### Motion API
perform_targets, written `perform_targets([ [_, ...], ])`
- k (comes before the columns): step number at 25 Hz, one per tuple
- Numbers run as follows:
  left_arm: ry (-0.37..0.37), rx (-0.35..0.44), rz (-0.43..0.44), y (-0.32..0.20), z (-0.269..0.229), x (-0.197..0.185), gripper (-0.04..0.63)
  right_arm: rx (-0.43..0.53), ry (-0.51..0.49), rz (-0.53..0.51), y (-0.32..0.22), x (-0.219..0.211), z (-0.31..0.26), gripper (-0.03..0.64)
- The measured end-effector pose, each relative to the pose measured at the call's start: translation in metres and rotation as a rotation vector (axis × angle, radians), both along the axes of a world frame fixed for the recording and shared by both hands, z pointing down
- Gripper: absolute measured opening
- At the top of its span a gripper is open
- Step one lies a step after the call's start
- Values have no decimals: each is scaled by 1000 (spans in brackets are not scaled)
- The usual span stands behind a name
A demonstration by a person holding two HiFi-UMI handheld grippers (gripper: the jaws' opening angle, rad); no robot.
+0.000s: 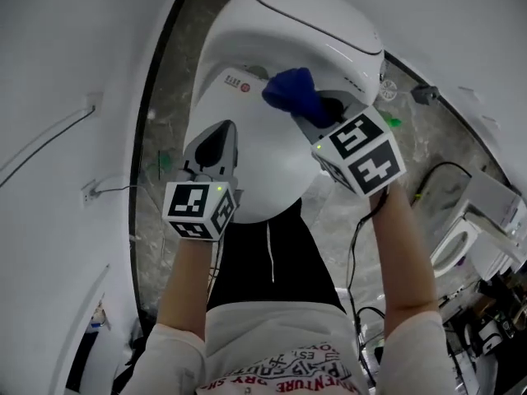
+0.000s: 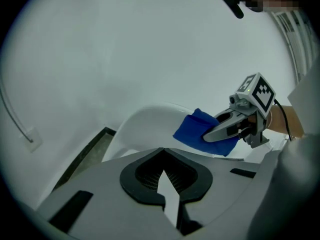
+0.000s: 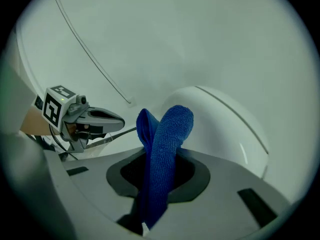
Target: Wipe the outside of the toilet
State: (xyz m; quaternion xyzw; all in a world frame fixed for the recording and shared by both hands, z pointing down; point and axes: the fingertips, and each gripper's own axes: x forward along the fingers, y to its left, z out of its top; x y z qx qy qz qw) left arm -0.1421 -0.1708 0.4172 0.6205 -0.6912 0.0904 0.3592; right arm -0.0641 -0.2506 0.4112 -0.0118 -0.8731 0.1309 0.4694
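My right tongs (image 1: 323,115) are clenched on a blue cloth (image 1: 292,93): in the right gripper view a folded length of it (image 3: 167,144) rises from between the jaws and curls over at its top. In the head view the cloth sits just above the frame's centre, bunched against the white toilet (image 1: 272,23) where its upper domed part meets the lower rounded part, with a small red mark on the white surface just left of it. In the left gripper view the same cloth (image 2: 197,129) shows right of centre, pinned under the right tongs against the toilet's curve. My left tongs (image 1: 217,142) are clenched with nothing in them; their own view shows the two jaws (image 2: 164,176) drawn together with only a thin white sliver between. In the head view they lie over the lower left of the toilet, well apart from the cloth, and I cannot tell whether they touch the surface. A small green light shows on the left marker cube. Both my forearms reach up from the bottom of the head view, over a white shirt with red print and dark clothing below it. Marbled grey floor (image 1: 160,122) runs round the toilet, edged by a dark strip on the left. Beyond that is a white wall (image 1: 66,56) with a thin cable (image 1: 45,142) across it. At the right edge lie dark cables and white fittings, too small to tell.
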Motion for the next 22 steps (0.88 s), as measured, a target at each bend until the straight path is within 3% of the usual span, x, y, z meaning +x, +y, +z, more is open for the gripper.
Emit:
perform_targets([
  [8, 1, 3, 187, -78, -9, 111, 6, 115, -100, 292, -99, 116, -33, 75],
  [14, -11, -19, 281, -110, -4, 158, 6, 180, -121, 509, -160, 171, -16, 75],
  [22, -1, -99, 313, -98, 44, 178, 6, 136, -177, 486, -163, 166, 54, 75],
])
